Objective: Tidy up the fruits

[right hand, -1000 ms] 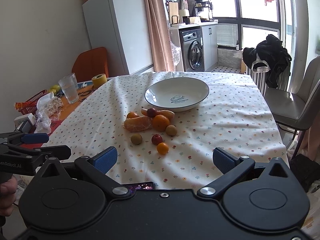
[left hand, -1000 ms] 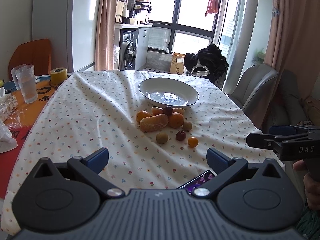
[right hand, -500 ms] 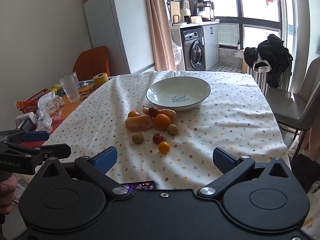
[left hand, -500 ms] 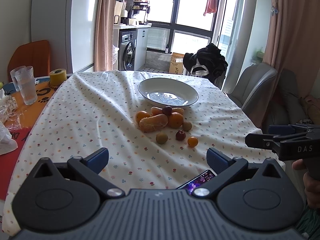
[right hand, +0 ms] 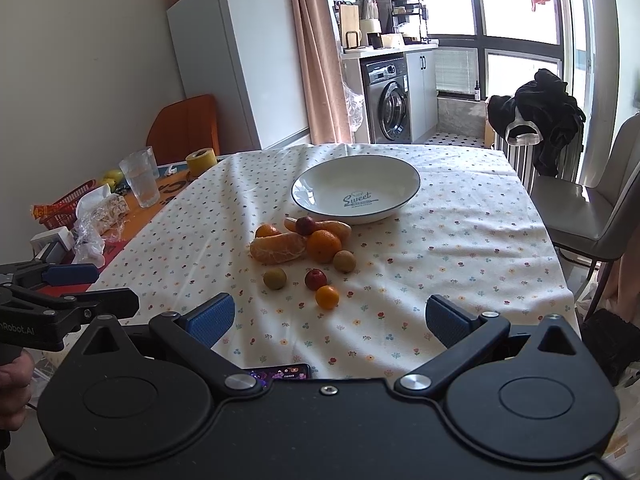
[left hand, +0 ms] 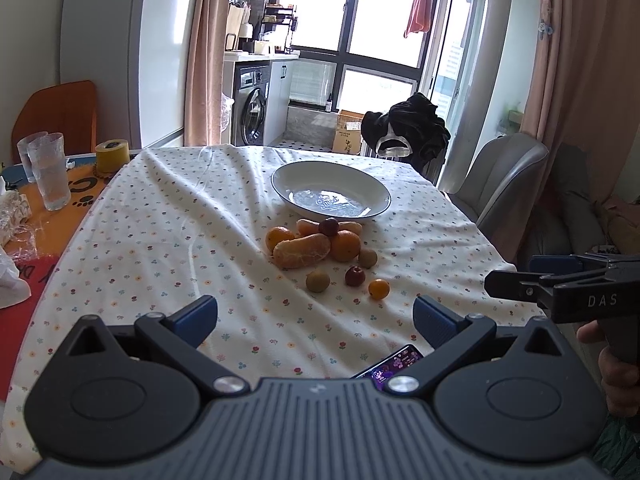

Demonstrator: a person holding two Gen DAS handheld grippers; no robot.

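The left hand-held gripper (left hand: pixel 315 317) is wide open with nothing in it. The right hand-held gripper (right hand: pixel 327 316) is wide open too and holds nothing. Both hang over the near edge of the worktop (right hand: pixel 460 240), which has a white cloth with tiny flowers on it.

A white bowl (right hand: pixel 356 190) with a thin dark rim sits toward the far edge, in the middle. Blue writing inside it says "Sweet". There are smaller words under that, too tiny to read. The bowl has no fruit in it.

The fruits (right hand: pixel 304 250) lie in a little bunch on the cloth, just in front of the bowl, in the middle of the worktop. A peeled orange (right hand: pixel 277 249) touches a round orange (right hand: pixel 323 245). A dark red fruit (right hand: pixel 305 225) sits on top of the pile at the back. Nearer the front are a green-brown fruit (right hand: pixel 274 279), a small red fruit (right hand: pixel 315 279) and a tiny orange one (right hand: pixel 327 297), each a bit apart.

A phone (right hand: pixel 280 373) with a lit screen lies at the near edge, partly hidden by the grippers.

In the left wrist view, the side of the right gripper shows the letters "DAS". In the right wrist view, the left gripper shows "nRobot.AI", with the start cut off.

Two clear cups (left hand: pixel 46 168) and a yellow roll of tape (left hand: pixel 112 155) stand past the cloth at the far left corner.
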